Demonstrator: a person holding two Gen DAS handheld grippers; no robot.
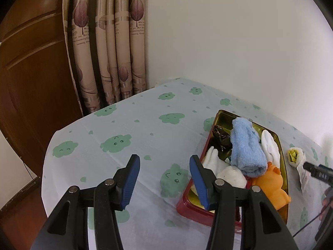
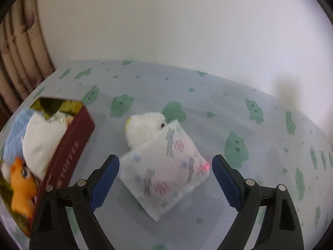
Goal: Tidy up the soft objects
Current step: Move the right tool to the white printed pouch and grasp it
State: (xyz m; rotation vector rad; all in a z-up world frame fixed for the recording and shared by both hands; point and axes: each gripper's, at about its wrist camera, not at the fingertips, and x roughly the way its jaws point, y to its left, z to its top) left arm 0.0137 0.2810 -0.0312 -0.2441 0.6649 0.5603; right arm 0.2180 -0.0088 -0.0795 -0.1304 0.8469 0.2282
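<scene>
Right gripper (image 2: 165,179) jaws apart, straddling printed pouch (image 2: 164,175) beside white plush (image 2: 143,129) | step: collecting pouch | next: close, lift into red tin (image 2: 70,152) | left gripper (image 1: 164,180) apart, empty

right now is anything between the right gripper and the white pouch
Nothing visible. The right gripper stands open with the white pouch lying between its fingers on the tablecloth; the fluffy white toy sits behind the pouch.

A pale tablecloth (image 1: 129,129) with green cloud faces is covering the table, a leaf-print curtain (image 1: 108,48) is hanging beside a brown wooden door (image 1: 29,66).
</scene>
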